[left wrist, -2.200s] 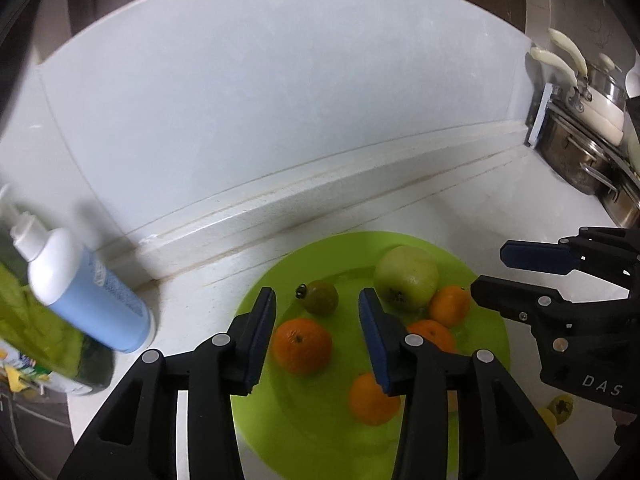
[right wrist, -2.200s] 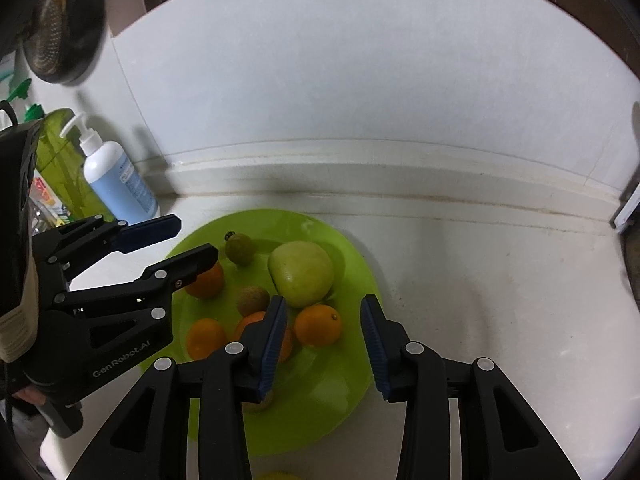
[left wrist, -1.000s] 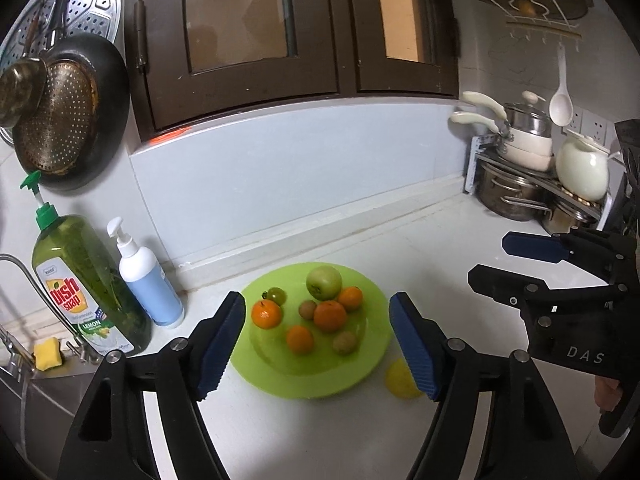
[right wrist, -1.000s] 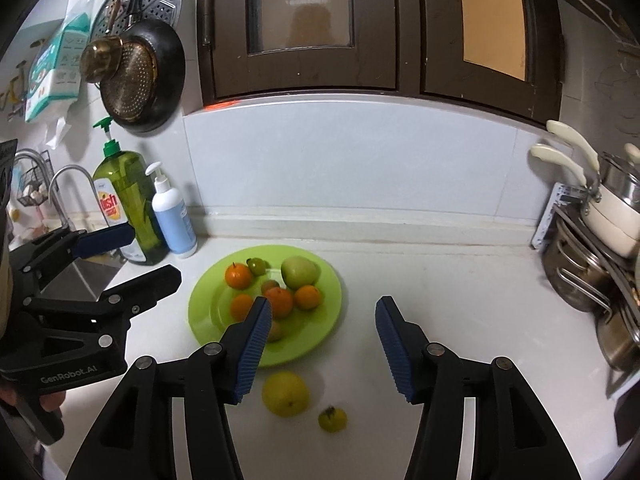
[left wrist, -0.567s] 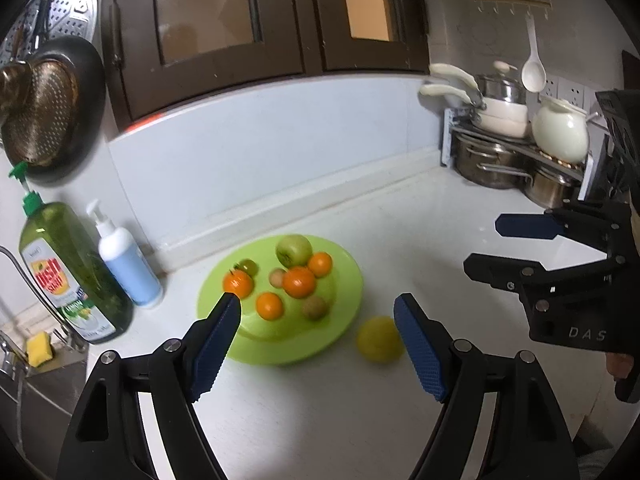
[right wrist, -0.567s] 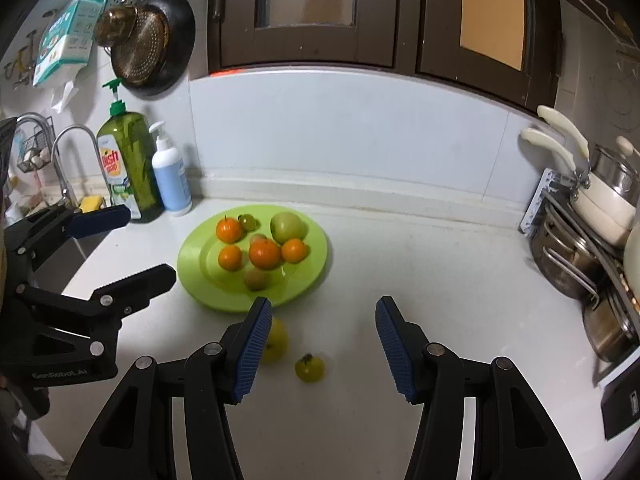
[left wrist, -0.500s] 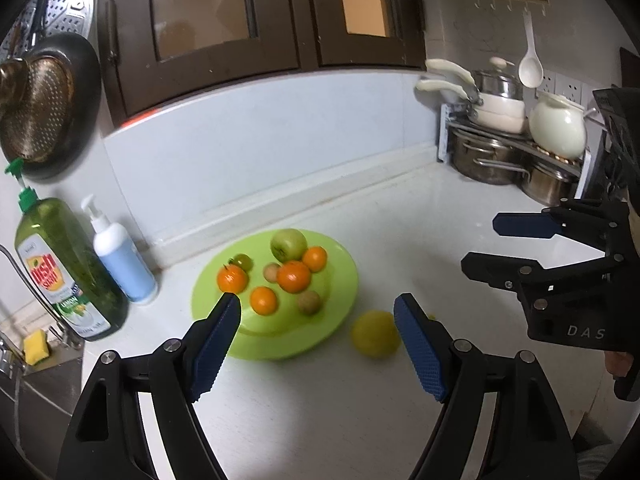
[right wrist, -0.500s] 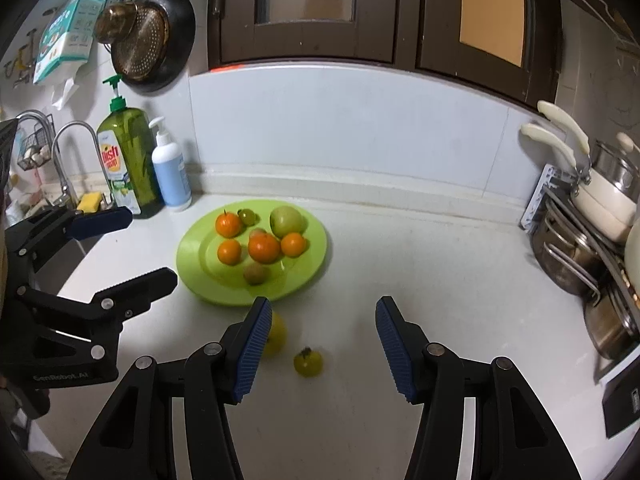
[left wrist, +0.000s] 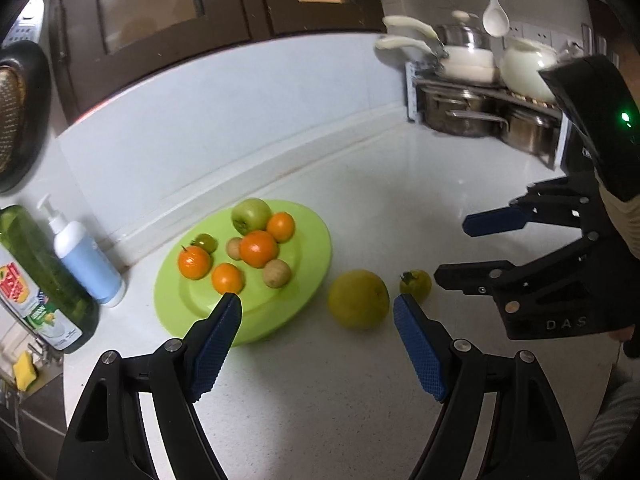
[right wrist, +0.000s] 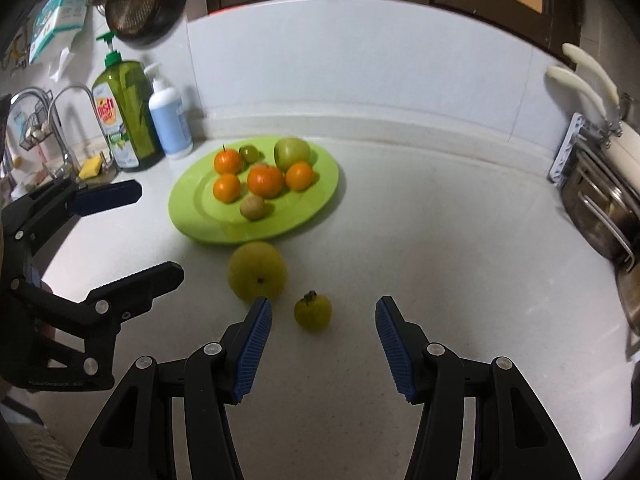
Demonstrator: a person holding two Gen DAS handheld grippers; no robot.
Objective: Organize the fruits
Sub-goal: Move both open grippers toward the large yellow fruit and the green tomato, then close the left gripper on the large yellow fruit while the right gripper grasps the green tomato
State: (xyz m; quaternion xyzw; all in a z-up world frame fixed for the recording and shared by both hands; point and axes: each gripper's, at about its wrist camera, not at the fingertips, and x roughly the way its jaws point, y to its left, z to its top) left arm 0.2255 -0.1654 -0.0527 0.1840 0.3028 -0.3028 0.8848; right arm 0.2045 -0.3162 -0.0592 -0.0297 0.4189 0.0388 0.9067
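- My left gripper (left wrist: 318,306) is spread wide and empty, the big yellow fruit (left wrist: 358,299) on the counter just ahead of it.
- My right gripper (right wrist: 323,316) is parted and empty too, the small yellow fruit (right wrist: 313,311) lying just ahead between its fingers.
- Both fruits sit off the green plate (right wrist: 200,196); being round, either could roll away if one finger nudges it first.
- The two lie close together, so my grippers could collide.

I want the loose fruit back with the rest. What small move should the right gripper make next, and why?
Probably ease the right gripper down around the small yellow fruit. That fruit lies on the counter off the green plate, between the open, empty jaws. The large yellow fruit sits nearer the left gripper.
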